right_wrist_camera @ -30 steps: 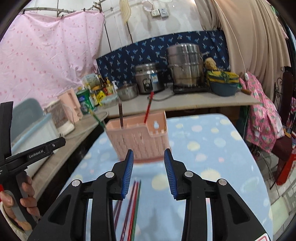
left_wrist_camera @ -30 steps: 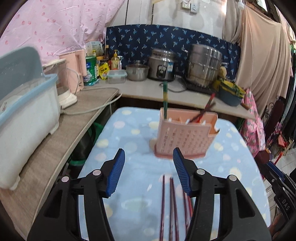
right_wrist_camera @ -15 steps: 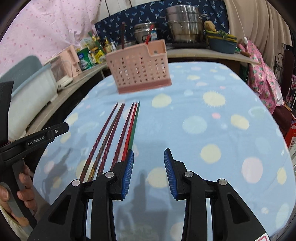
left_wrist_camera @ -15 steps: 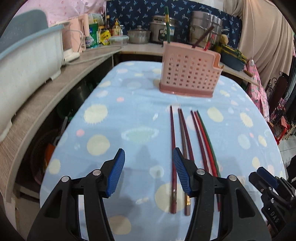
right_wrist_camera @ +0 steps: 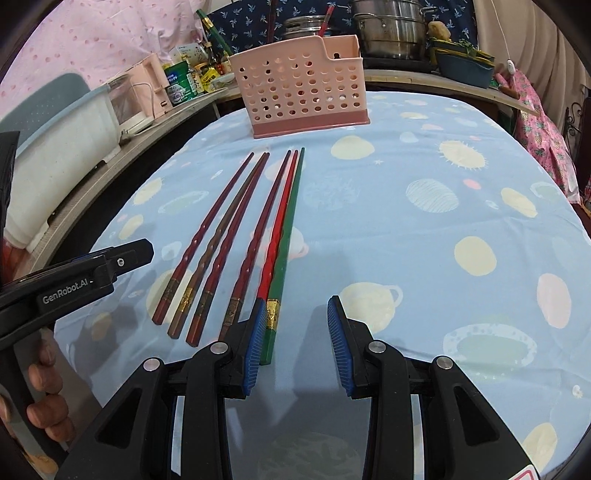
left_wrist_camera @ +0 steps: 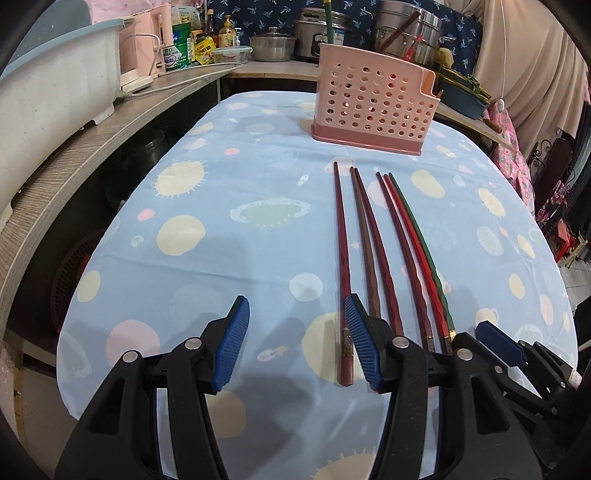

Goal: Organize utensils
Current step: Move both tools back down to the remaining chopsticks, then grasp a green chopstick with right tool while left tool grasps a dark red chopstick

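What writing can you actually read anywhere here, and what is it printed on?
"GenRobot.AI": white lettering on the black body of the left tool, seen from the right wrist view.
Green and white can on the side counter: label print too small to read.
Yellow packet beside it: print blurred, unreadable.
Rice cooker sticker: unreadable.
Nothing readable on the pink basket or the chopsticks.

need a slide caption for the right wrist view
Right tool open above the handle ends of six chopsticks laid on the dotted tablecloth, pink holder behind.
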Demonstrator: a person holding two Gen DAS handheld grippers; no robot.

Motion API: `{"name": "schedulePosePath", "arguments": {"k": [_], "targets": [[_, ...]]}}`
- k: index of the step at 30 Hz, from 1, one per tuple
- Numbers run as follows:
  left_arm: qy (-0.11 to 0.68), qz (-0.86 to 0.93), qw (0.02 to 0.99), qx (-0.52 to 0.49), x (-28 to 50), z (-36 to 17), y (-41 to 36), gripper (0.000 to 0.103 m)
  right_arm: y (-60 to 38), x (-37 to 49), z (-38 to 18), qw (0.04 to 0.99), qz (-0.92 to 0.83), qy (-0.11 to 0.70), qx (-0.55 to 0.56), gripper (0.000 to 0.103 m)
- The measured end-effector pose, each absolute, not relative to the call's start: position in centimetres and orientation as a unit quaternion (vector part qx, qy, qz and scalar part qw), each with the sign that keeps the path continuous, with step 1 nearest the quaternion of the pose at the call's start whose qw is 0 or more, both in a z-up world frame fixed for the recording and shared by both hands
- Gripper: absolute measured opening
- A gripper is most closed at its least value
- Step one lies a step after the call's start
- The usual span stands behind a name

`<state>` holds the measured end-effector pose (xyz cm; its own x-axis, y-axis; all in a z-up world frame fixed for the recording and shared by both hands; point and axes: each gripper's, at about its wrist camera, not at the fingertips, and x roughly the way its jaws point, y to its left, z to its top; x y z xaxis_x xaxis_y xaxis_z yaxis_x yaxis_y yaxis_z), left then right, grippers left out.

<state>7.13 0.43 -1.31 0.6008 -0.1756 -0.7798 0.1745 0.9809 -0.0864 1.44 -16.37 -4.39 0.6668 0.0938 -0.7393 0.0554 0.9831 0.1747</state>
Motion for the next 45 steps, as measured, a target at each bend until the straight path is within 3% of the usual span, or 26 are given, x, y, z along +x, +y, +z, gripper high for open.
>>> {"name": "schedulePosePath", "arguments": {"k": [16, 21, 32, 35, 42, 45], "targets": [[0.452, -0.109, 0.885, 0.013, 6.7, -3.0, -0.9, 0.051, -15.0, 1.5, -4.5, 0.909, 0.013, 0.412, 0.059, 0.023], [0.456, -0.106, 0.883, 0.017, 6.7, -3.5, -1.0, 0.051, -16.0, 1.5, -4.6, 0.909, 0.003, 0.412, 0.071, 0.007], [0.455, -0.102, 0.884, 0.026, 6.5, -3.9, -1.1, 0.051, -19.0, 0.7, -4.6, 0.907, -0.024, 0.407, 0.100, 0.007], [0.454, -0.099, 0.885, 0.026, 6.4, -3.8, -1.0, 0.043, -19.6, 0.4, -4.6, 0.908, -0.028, 0.406, 0.104, 0.007], [0.460, -0.096, 0.882, 0.019, 6.8, -3.7, -0.3, 0.010, -20.3, 0.0, -4.6, 0.908, -0.034, 0.403, 0.109, 0.007], [0.465, -0.099, 0.880, 0.011, 7.0, -3.6, 0.1, 0.009, -20.7, -0.2, -4.5, 0.908, -0.039, 0.401, 0.113, 0.007]]}}
